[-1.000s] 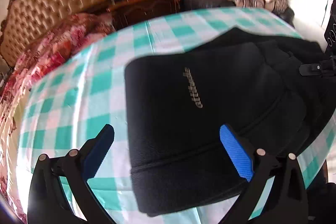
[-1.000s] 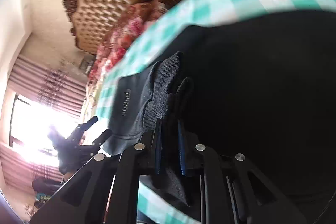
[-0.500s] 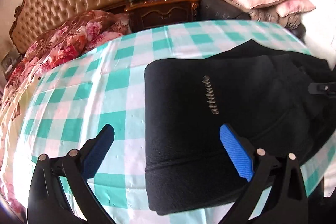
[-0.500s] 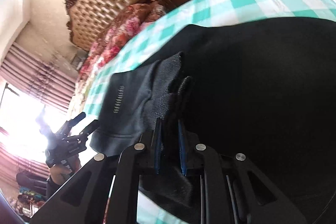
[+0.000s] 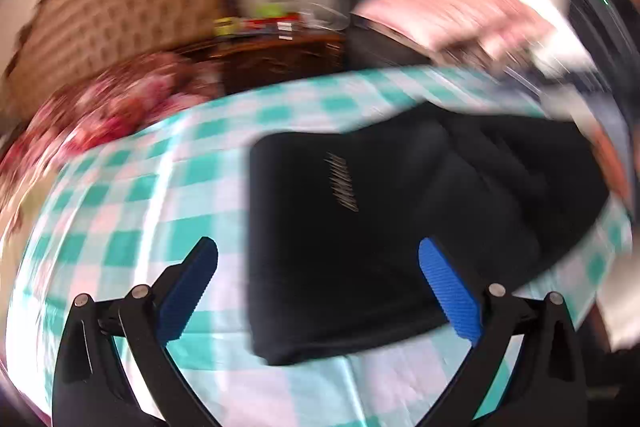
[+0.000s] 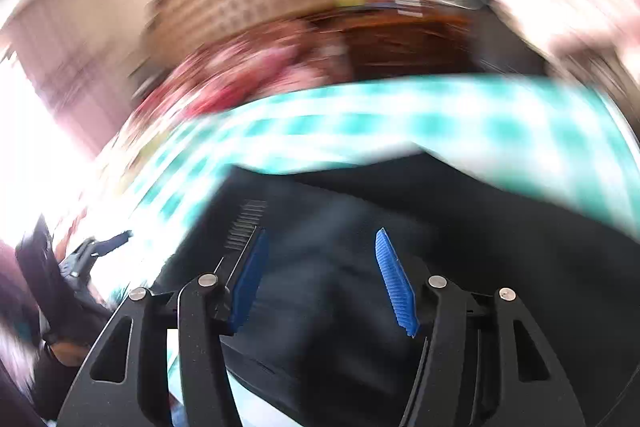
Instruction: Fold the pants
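Note:
Black pants (image 5: 400,211) with a small silver logo lie folded on the teal-and-white checked cloth (image 5: 132,203). My left gripper (image 5: 318,259) hovers above the near edge of the pants, open, with nothing between its blue pads. In the right wrist view the same pants (image 6: 500,247) fill the lower half. My right gripper (image 6: 320,251) is above them, its jaws opening, with no fabric between the pads. The left gripper (image 6: 108,241) shows small at the left edge there. Both views are blurred by motion.
A tufted headboard (image 5: 120,15) and a floral quilt (image 5: 108,107) are at the back left. A dark wooden nightstand (image 5: 280,55) carries small bottles. Pink pillows (image 5: 452,15) lie on a dark seat at the back right. A bright window (image 6: 28,147) is to the left.
My right gripper let go of the black fabric, opened, rolled upright and rose. My left gripper drew back a little, so the pants sit farther away.

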A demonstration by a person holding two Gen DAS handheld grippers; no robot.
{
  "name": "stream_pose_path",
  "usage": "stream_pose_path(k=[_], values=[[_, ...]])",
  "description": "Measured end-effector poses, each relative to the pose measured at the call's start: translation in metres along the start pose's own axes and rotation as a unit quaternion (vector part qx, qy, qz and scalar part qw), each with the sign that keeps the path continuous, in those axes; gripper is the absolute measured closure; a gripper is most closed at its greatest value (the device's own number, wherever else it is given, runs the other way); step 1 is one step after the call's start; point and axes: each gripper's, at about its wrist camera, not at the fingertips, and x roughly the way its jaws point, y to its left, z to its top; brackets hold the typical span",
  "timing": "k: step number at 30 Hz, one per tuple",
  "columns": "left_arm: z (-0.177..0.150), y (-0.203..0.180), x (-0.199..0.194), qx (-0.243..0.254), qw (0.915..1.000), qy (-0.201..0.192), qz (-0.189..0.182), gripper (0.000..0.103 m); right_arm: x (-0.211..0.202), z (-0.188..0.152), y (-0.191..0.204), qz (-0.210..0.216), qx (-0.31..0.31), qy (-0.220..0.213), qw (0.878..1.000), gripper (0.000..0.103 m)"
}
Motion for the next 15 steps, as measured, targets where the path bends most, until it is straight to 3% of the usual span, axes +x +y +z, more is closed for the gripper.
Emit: stream_pose_path(k=[1, 3, 8, 11, 13, 15], values=[[-0.006, -0.008, 0.009, 0.023, 0.9997, 0.005, -0.004, 0.002, 0.022, 0.015, 0.012, 0.021, -0.014, 0.023, 0.999, 0.047], [-0.010, -0.013, 0.023, 0.022, 0.9995, 0.016, -0.016, 0.002, 0.068, 0.043, 0.030, 0.066, -0.032, 0.068, 0.995, 0.047], [-0.018, -0.004, 0.042, 0.001, 0.9979, 0.041, -0.051, 0.002, 0.153, 0.069, 0.070, 0.110, -0.100, 0.156, 0.977, 0.048], [-0.020, -0.003, 0.042, 0.003, 0.9969, 0.046, -0.063, 0.002, 0.194, 0.060, 0.067, 0.075, -0.100, 0.211, 0.970, 0.055], [-0.021, 0.001, 0.044, -0.005, 0.9963, 0.048, -0.070, 0.002, 0.202, 0.055, 0.058, 0.080, -0.084, 0.212, 0.970, 0.064], [-0.023, 0.003, 0.045, -0.011, 0.9961, 0.046, -0.075, 0.002, 0.202, 0.057, 0.051, 0.096, -0.061, 0.211, 0.971, 0.065]])
